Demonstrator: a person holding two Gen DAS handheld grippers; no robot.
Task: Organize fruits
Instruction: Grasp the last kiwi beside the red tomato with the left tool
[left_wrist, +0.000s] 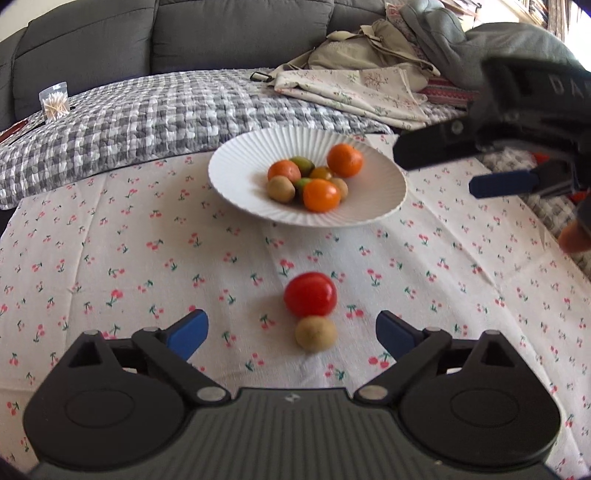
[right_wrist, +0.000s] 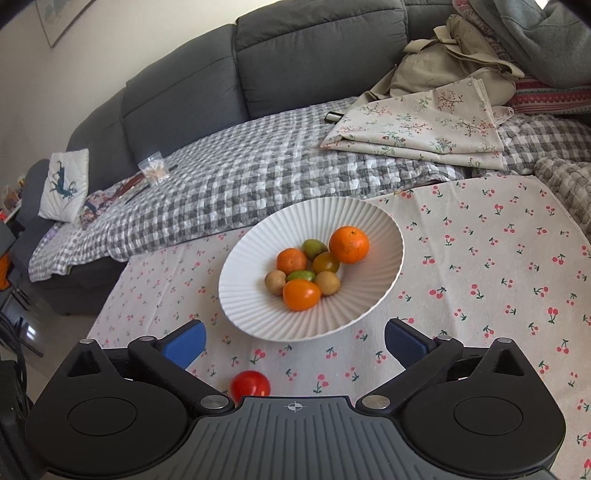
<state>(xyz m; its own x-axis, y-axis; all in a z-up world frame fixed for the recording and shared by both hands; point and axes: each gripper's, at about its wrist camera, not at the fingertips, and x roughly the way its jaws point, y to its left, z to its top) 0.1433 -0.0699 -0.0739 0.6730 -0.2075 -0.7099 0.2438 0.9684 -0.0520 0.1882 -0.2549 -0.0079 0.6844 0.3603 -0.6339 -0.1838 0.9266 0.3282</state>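
A white ribbed plate (right_wrist: 384, 229) serves as the landmark, standing on a cherry-print tablecloth (right_wrist: 498, 266) close to the cloth's far edge, where a grey checked blanket (right_wrist: 258, 177) on a grey sofa (right_wrist: 317, 48) begins. In the plate's hollow lie three orange fruits, the largest orange (right_wrist: 348, 244) toward the far right rim, together with two green fruits, a dark yellowish one and two small tan ones.

On the near side of the plate, out on the open cloth, a red tomato (left_wrist: 310, 294) and a small tan fruit (left_wrist: 316, 333) lie touching each other, the tan one nearer the camera. Bare cloth separates this pair from the plate's near rim.

The left gripper (left_wrist: 291, 328) hangs low over the cloth on the near side of the plate, its blue-padded fingers spread wide. The tan fruit sits between the fingertips with clear room on both sides, untouched. The right gripper (right_wrist: 294, 341) hovers just short of the plate's near rim, its fingers likewise spread wide with nothing between them; in the left wrist view it juts in from the right of the plate, above the cloth.

To the right of the plate the cloth runs free to its edge. Folded floral fabric (right_wrist: 424, 125) and a heap of clothes (right_wrist: 461, 44) lie beyond the plate, on the blanket.
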